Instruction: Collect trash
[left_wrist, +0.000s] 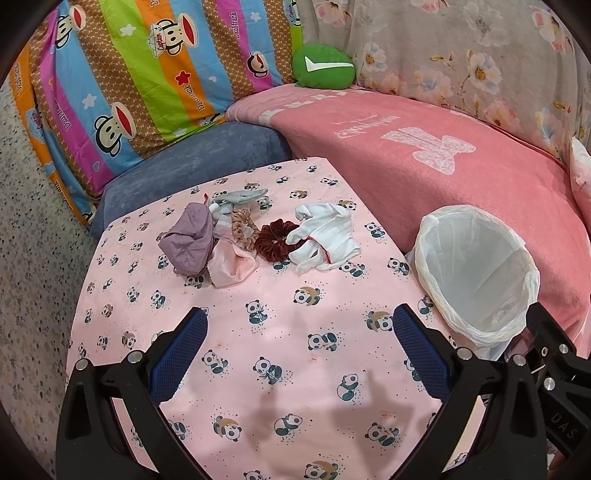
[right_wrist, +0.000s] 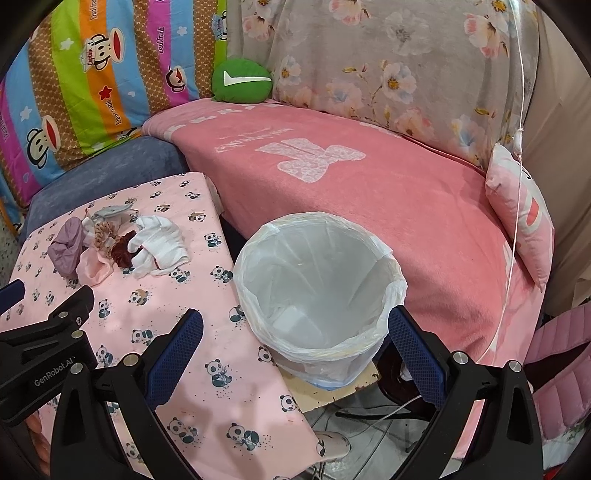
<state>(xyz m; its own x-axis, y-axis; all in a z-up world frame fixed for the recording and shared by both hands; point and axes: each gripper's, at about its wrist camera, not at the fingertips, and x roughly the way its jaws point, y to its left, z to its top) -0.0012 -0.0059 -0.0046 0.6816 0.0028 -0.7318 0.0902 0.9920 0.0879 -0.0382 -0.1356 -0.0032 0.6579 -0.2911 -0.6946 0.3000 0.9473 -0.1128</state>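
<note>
The bin (right_wrist: 319, 295), lined with a white bag, is taken as landmark; it is set just beside the panda-print surface (left_wrist: 258, 332), between that surface and the pink-blanketed sofa (right_wrist: 369, 192), presumably so that trash can be dropped in by a short carry. The trash pile (left_wrist: 258, 232) — a mauve wad, scrunchies, white and pink cloths — is seen on the surface, left of the bin and well apart from it. The left hand-held gripper (left_wrist: 299, 354) and the right hand-held gripper (right_wrist: 295, 354) are both held wide, with nothing between the fingers. The bin's base and contents are hard to make out.
</note>
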